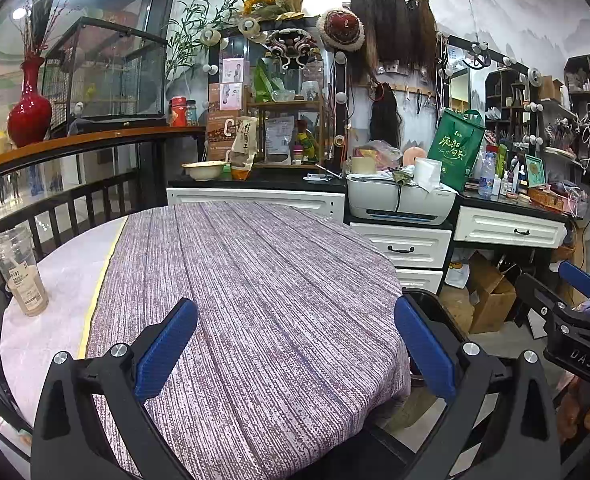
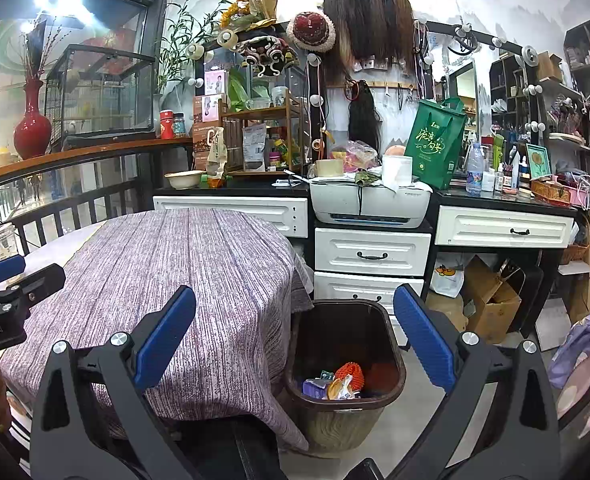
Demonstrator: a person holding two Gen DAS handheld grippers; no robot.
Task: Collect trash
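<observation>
A clear plastic drink cup (image 1: 21, 272) with a straw and a little brown liquid stands at the left edge of the table (image 1: 255, 300), which has a purple striped cloth. My left gripper (image 1: 295, 340) hovers open over the cloth with nothing between its blue pads. My right gripper (image 2: 295, 340) is open and empty too, above the table's right edge and a brown trash bin (image 2: 345, 360) on the floor. Wrappers and an orange net (image 2: 349, 374) lie in the bin. The cup (image 2: 1, 240) shows partly at the far left of the right wrist view.
White drawers (image 2: 371, 256) and a printer (image 2: 369, 202) stand behind the table and bin, under a cluttered black counter (image 1: 255, 180). Cardboard boxes (image 2: 491, 304) sit under the desk on the right. A dark railing (image 1: 55, 200) curves along the left. The other gripper (image 1: 575, 312) shows at the right.
</observation>
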